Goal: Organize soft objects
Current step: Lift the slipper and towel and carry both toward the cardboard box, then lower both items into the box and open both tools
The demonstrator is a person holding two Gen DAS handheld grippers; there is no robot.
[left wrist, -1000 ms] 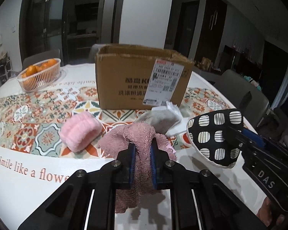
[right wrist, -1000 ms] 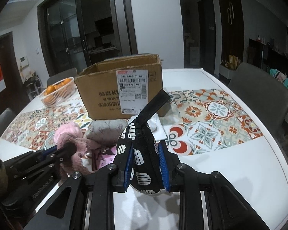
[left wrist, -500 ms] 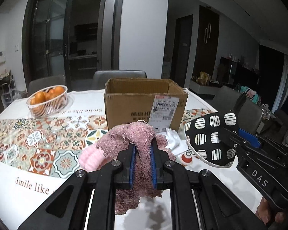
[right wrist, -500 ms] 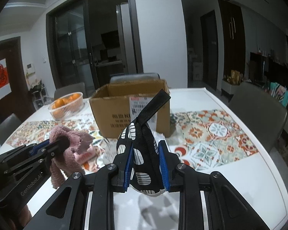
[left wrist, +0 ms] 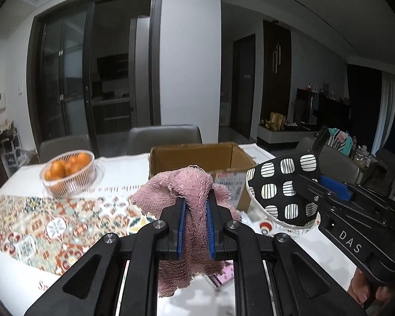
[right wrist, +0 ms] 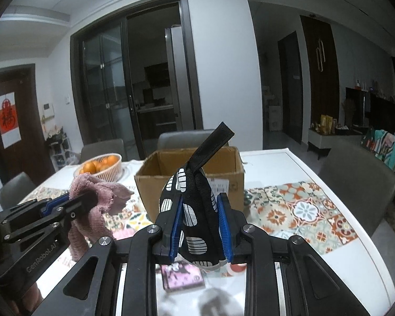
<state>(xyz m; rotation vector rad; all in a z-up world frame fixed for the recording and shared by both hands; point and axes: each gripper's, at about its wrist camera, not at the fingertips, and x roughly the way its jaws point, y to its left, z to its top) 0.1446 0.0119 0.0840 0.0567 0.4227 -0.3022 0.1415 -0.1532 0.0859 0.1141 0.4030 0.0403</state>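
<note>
The left gripper (left wrist: 194,226) is pinching a pink towel (left wrist: 189,197) and the right gripper (right wrist: 198,223) is clamping a black patterned mitt (right wrist: 192,210), both hanging near the open cardboard box (right wrist: 189,181) and not yet dropped in.

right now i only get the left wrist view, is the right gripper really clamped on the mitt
observer: yes, the right wrist view shows the right gripper shut on the mitt, a blue pad on each side
operator: is it lined up with the box
observer: the box sits straight ahead, behind the mitt
operator: anything under the mitt
observer: a flat pink patterned packet lies on the table below it
</note>
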